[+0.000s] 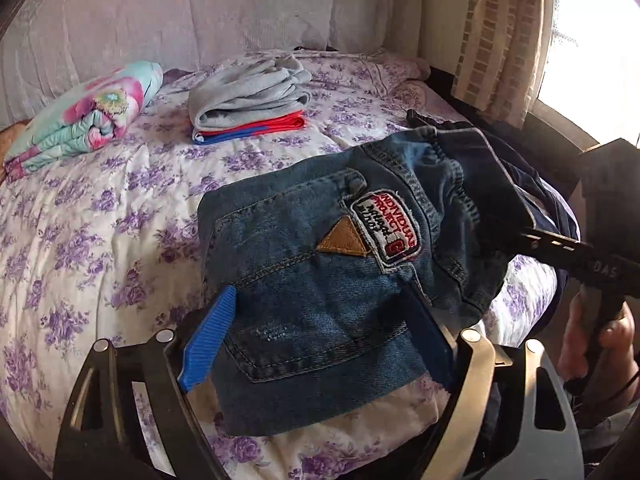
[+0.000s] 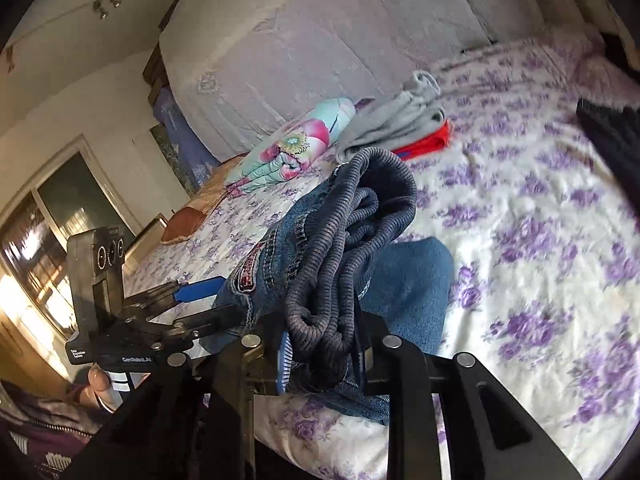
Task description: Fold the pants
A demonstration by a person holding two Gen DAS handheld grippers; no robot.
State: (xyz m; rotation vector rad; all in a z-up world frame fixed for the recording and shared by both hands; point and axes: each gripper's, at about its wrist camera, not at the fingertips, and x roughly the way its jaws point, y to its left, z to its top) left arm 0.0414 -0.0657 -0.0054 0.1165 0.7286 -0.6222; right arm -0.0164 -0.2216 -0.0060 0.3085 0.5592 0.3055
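Observation:
A pair of blue denim pants (image 1: pixel 320 280) with a sewn patch and a tan triangle is folded into a bundle and held over the bed. My left gripper (image 1: pixel 320 320) has blue fingers (image 1: pixel 208 340) on either side of the bundle, shut on it. My right gripper (image 2: pixel 320 352) is shut on the ribbed grey waistband (image 2: pixel 340 260) of the same pants (image 2: pixel 400 280). In the left wrist view the right gripper (image 1: pixel 560 248) comes in from the right edge. In the right wrist view the left gripper (image 2: pixel 192 292) is at the left.
The bed (image 1: pixel 80 240) has a white cover with purple flowers. A folded grey garment on red and blue cloth (image 1: pixel 248 100) lies at the back. A rolled floral blanket (image 1: pixel 80 120) lies at the back left. Dark clothing (image 2: pixel 612 136) lies at the right.

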